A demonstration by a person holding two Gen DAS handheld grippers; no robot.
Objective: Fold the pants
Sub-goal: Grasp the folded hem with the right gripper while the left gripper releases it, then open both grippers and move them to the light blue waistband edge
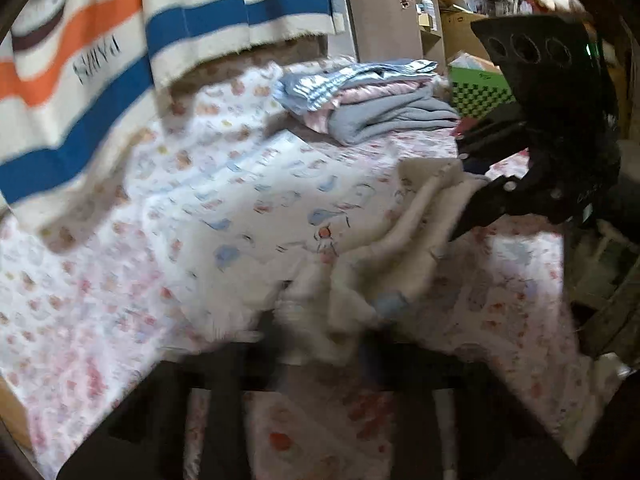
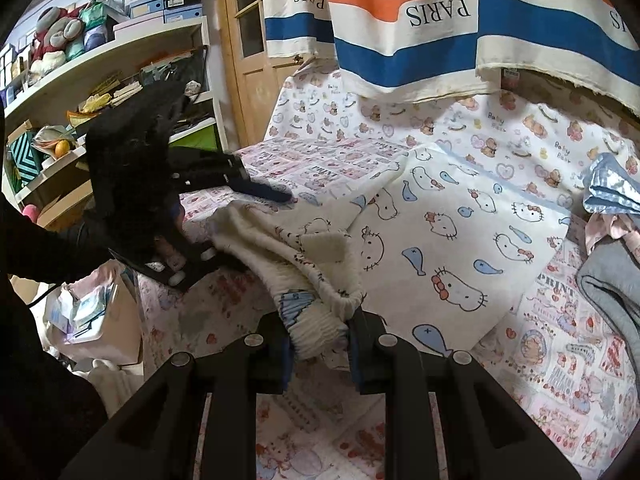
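Both grippers clamp pants (image 2: 420, 216) waistband — right gripper (image 2: 318, 332) | left gripper (image 2: 224, 236) | bedsheet (image 2: 560, 360)

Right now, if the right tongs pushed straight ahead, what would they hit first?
The pants: the right tongs already pinch their ribbed waistband, and the cat-print fabric lies directly ahead. Depth beyond that is unclear.

A home bedroom: printed bedsheet (image 2: 540, 380), cluttered shelves (image 2: 104, 56) of boxes and plush toys.
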